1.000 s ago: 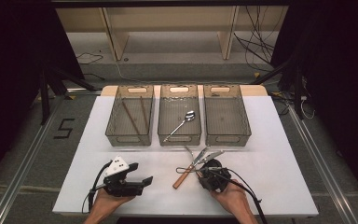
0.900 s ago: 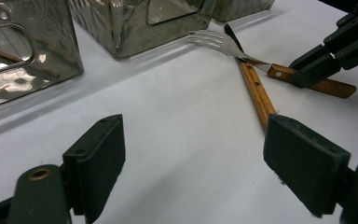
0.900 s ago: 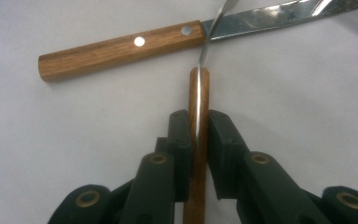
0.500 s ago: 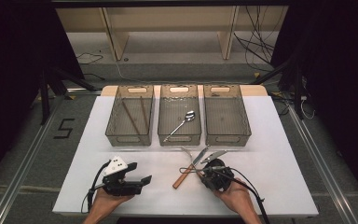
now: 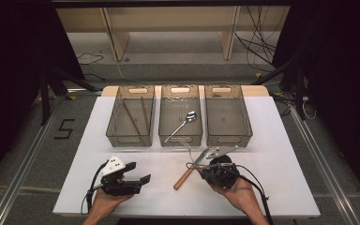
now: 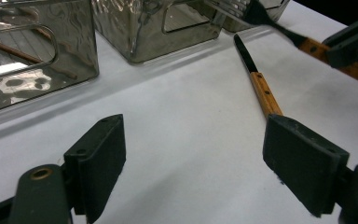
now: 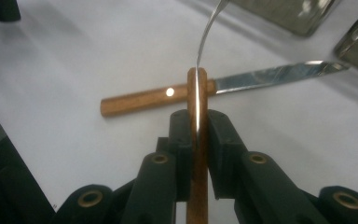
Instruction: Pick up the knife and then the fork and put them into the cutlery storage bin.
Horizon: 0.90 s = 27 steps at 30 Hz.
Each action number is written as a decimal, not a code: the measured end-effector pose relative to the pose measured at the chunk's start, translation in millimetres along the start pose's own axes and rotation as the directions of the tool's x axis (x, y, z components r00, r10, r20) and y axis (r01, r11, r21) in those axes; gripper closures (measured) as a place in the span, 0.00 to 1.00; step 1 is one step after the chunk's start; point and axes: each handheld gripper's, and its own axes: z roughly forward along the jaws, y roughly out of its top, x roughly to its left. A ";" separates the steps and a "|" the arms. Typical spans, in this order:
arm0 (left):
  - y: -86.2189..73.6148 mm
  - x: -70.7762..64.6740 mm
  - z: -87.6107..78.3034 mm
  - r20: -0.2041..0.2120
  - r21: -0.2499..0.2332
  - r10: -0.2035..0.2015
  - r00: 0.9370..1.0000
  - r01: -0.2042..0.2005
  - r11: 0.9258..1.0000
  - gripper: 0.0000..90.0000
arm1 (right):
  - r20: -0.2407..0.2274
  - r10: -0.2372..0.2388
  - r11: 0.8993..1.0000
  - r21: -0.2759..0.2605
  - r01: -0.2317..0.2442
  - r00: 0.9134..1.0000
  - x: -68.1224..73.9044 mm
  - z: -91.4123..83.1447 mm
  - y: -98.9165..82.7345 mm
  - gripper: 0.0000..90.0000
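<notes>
- Holding a wooden-handled fork [image 7: 196, 140] in my right hand-held gripper [image 7: 198, 135], I see the jaws pressed flat against both sides of the handle, with almost no gap beyond the handle's own width.
- Fork, right gripper view: the wooden handle runs up between the pads, and a thin metal neck curves away above it toward the top edge.
- Fork, high view: the piece [image 5: 193, 154] juts from the right hand-held gripper [image 5: 211, 168] toward the bins, its metal end near the front wall of the middle bin [image 5: 180, 138].
- Knife [image 7: 205, 93]: it lies flat on the white tabletop [image 7: 74, 56] just beyond the held fork, wooden handle to one side, bright blade to the other; in the high view the knife [image 5: 183, 178] rests beside the right hand-held gripper.
- Left hand-held gripper [image 6: 193, 163]: its jaws stand wide apart with nothing between them, low over bare tabletop; in the high view it [image 5: 138, 172] sits at the near left edge, well apart from the fork.
- Three clear bins stand in a row at the far side: the left bin [image 5: 129, 138] contains chopsticks [image 5: 131, 115], the middle bin holds a spoon [image 5: 182, 125], and the right bin [image 5: 229, 138] stands beside it.
</notes>
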 end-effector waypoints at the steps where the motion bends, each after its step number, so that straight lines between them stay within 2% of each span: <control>1: 0.0 0.3 -0.5 -0.001 -0.003 -0.001 1.000 0.001 1.000 0.23 | 0.002 -0.003 1.000 -0.012 0.003 1.000 -1.4 -2.6 2.2 0.91; 7: 0.0 1.8 -2.4 -0.001 -0.023 -0.007 1.000 0.007 1.000 0.23 | 0.018 0.010 0.998 -0.068 -0.009 1.000 -13.2 -16.1 18.0 0.91; 19: -0.9 2.6 -2.5 -0.006 -0.032 -0.006 1.000 0.006 0.999 0.23 | 0.035 0.069 0.989 -0.131 -0.064 0.997 -43.4 -29.3 38.8 0.91; 27: -0.7 2.4 -3.2 0.001 -0.045 -0.003 1.000 0.003 0.999 0.23 | 0.073 0.107 0.983 -0.156 -0.095 0.992 -69.8 -34.7 55.8 0.91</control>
